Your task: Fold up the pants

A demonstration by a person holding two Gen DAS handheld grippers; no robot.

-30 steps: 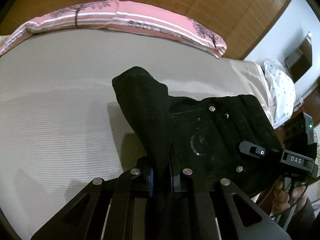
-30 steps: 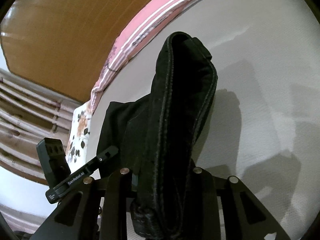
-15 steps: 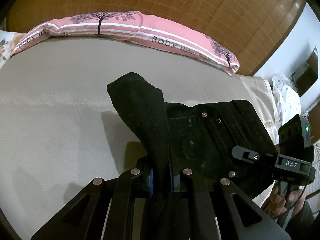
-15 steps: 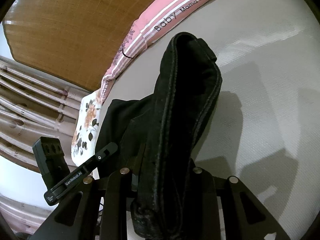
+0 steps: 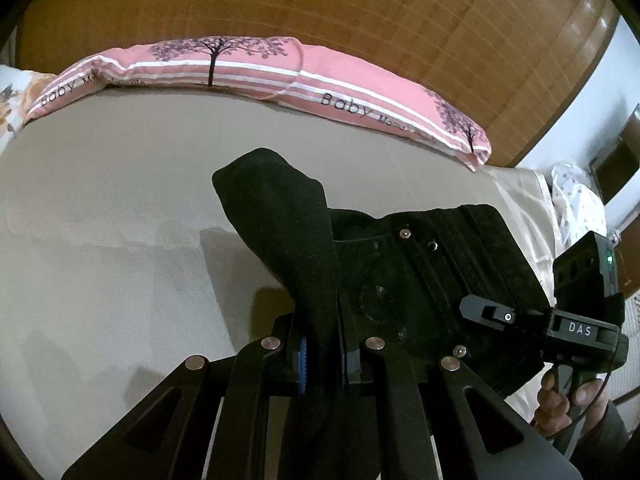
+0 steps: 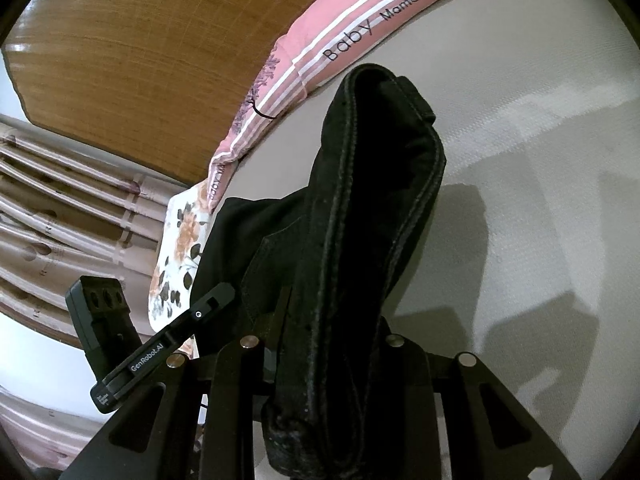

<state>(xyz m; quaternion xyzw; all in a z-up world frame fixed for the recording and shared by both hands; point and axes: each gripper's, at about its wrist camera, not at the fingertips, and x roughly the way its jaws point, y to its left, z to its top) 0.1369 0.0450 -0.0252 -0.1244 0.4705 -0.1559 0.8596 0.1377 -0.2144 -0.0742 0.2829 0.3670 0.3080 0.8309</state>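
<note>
Black pants (image 5: 420, 280) hang above a beige bed sheet (image 5: 100, 240), lifted by both grippers. My left gripper (image 5: 322, 360) is shut on a thin fold of the black fabric that sticks up past the fingers. My right gripper (image 6: 332, 364) is shut on a thick bunched edge of the pants (image 6: 372, 208), with stitched seams showing. The right gripper's body (image 5: 560, 328) and the hand holding it appear at the right of the left wrist view; the left gripper's body (image 6: 160, 344) appears at the lower left of the right wrist view.
A pink striped pillow (image 5: 280, 76) printed with trees and "Baby" lies along the wooden headboard (image 5: 360, 12). A floral cushion (image 6: 180, 248) sits at the bed's corner beside curtains (image 6: 60, 208). A white spotted cloth (image 5: 576, 208) lies past the bed's right edge.
Both grippers moved with the pants toward the headboard and rose a little; the pillow and headboard now show larger. Both grips held unchanged.
</note>
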